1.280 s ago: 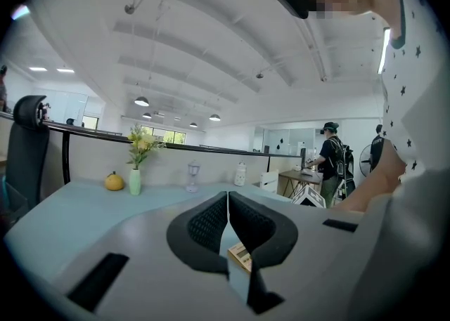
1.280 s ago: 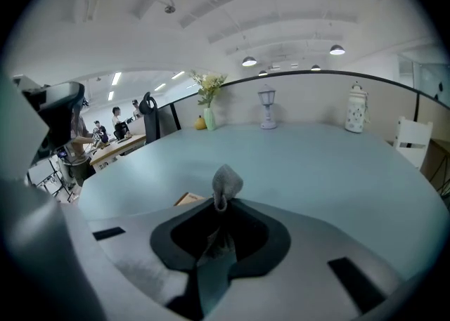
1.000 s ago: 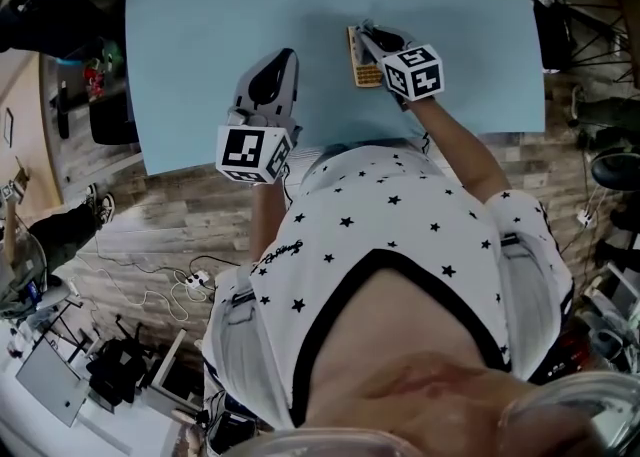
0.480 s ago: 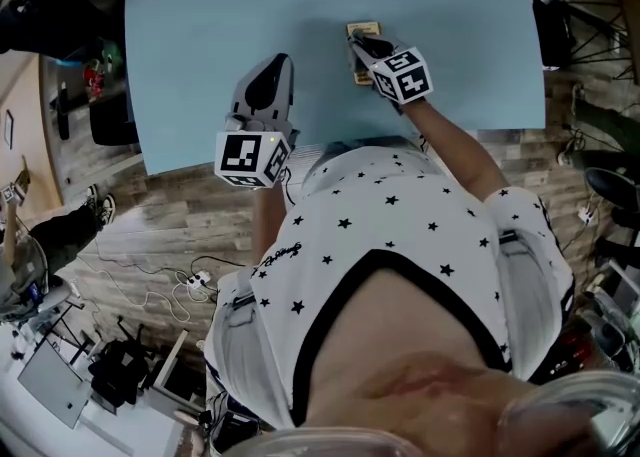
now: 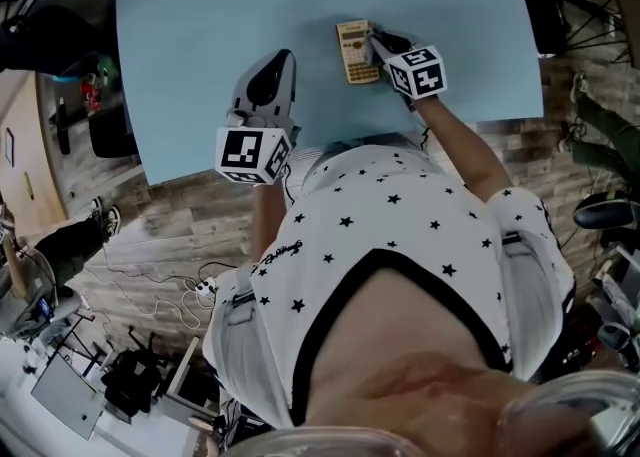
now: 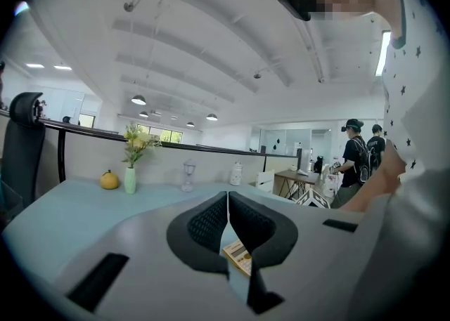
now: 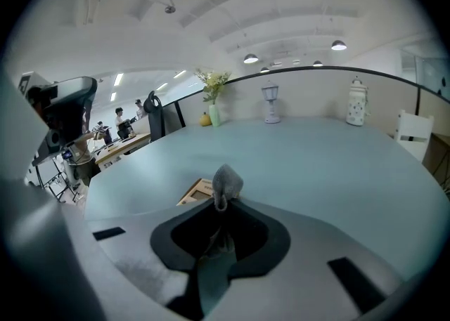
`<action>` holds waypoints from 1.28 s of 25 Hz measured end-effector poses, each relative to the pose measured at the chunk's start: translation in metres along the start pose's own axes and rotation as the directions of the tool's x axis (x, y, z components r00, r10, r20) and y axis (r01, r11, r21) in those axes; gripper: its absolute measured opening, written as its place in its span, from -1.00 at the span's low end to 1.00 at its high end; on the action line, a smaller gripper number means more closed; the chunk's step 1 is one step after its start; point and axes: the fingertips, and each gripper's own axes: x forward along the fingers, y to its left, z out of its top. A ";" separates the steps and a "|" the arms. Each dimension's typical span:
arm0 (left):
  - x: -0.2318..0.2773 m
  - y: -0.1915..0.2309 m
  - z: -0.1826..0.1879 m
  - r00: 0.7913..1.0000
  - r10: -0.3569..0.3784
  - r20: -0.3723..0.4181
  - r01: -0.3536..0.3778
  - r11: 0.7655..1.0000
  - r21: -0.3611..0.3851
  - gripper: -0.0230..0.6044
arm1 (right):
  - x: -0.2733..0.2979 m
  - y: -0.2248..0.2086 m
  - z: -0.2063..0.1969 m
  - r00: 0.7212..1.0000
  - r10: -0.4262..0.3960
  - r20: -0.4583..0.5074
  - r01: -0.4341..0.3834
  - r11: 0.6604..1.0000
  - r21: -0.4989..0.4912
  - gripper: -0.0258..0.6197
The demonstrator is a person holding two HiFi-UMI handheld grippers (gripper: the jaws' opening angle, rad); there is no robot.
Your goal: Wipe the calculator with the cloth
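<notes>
A tan calculator (image 5: 356,52) lies flat on the light blue table (image 5: 200,25). My right gripper (image 5: 384,43) sits at its right edge, shut on a small grey cloth (image 7: 226,181) that bunches up past the jaw tips. In the right gripper view the calculator (image 7: 197,191) shows just behind and left of the cloth. My left gripper (image 5: 273,63) rests on the table left of the calculator, shut with nothing in it. In the left gripper view its pads (image 6: 204,223) touch, and a corner of the calculator (image 6: 239,257) shows below them.
At the table's far edge stand a vase of flowers (image 6: 131,172), a small orange gourd (image 6: 108,180), a glass lantern (image 6: 188,174) and a white jar (image 6: 237,172). The near table edge (image 5: 330,150) runs right below both grippers. People stand in the background at right.
My right gripper with the cloth has slid over the calculator and back to its right edge, so more of the calculator shows. The left gripper has stayed put.
</notes>
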 end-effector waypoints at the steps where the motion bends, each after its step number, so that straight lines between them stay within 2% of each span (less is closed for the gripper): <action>1: 0.001 -0.002 0.000 1.000 -0.004 0.000 0.004 1.000 0.002 -0.83 | -0.002 -0.003 -0.002 1.000 -0.006 -0.002 0.006 1.000 0.007 -0.77; 9: 0.002 -0.007 0.000 1.000 -0.011 -0.002 0.011 1.000 0.005 -0.83 | -0.007 -0.001 -0.001 1.000 -0.003 0.020 0.003 1.000 0.021 -0.77; 14: -0.001 -0.004 -0.003 1.000 0.004 -0.004 -0.004 1.000 -0.003 -0.83 | -0.009 0.044 0.013 0.993 0.102 0.051 -0.101 0.995 -0.019 -0.77; 17: -0.001 -0.006 -0.003 1.000 0.007 -0.004 -0.007 1.000 -0.009 -0.83 | -0.005 0.078 0.003 0.983 0.181 0.016 -0.180 0.981 -0.067 -0.77; 20: -0.002 -0.006 -0.004 1.000 0.009 -0.003 -0.009 1.000 -0.013 -0.83 | 0.001 0.099 -0.012 0.975 0.220 -0.028 -0.222 0.970 -0.100 -0.77; 25: -0.005 -0.001 -0.006 1.000 0.017 -0.010 -0.017 1.000 -0.016 -0.83 | 0.002 0.096 -0.016 0.977 0.209 -0.034 -0.211 0.972 -0.099 -0.77; 32: 0.003 -0.009 -0.008 1.000 -0.018 -0.017 0.018 1.000 -0.014 -0.83 | -0.009 0.056 -0.016 0.993 0.118 -0.007 -0.119 0.992 -0.040 -0.77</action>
